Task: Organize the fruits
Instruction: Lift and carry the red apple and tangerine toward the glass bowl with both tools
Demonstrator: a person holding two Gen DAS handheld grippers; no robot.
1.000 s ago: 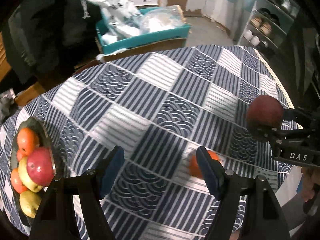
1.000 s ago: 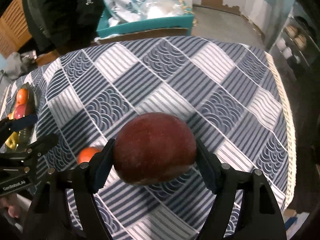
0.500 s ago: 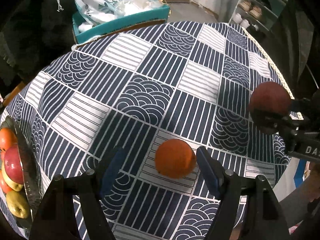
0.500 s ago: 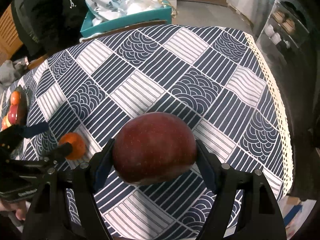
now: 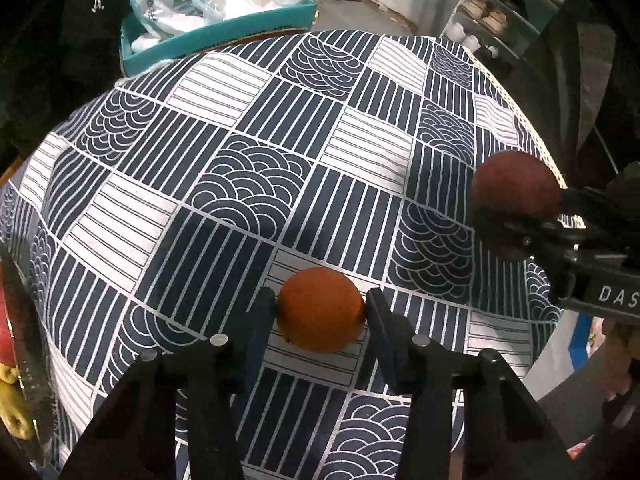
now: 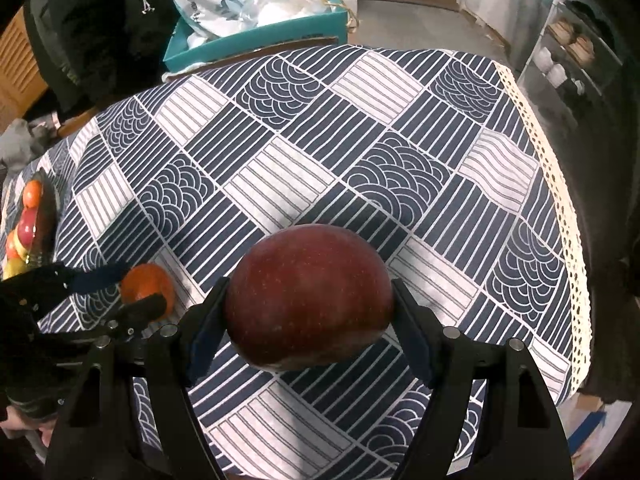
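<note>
Orange [image 5: 320, 310] sitting between the fingers of the left gripper [image 5: 321, 312], both pads touching its sides, low over a white-striped square of the tablecloth [image 5: 256, 176] (whether lifted or resting, cannot tell). Just to the right, dark red apple [image 6: 308, 300] being clamped in the right gripper [image 6: 310, 304], jaws spread wide around it, hanging above the cloth. Farther left, fruit bowl [image 6: 50, 208] standing at the table's edge, holding oranges, apples and yellow fruit. Beyond the table, teal box [image 6: 260, 36] carrying white bags.
</note>
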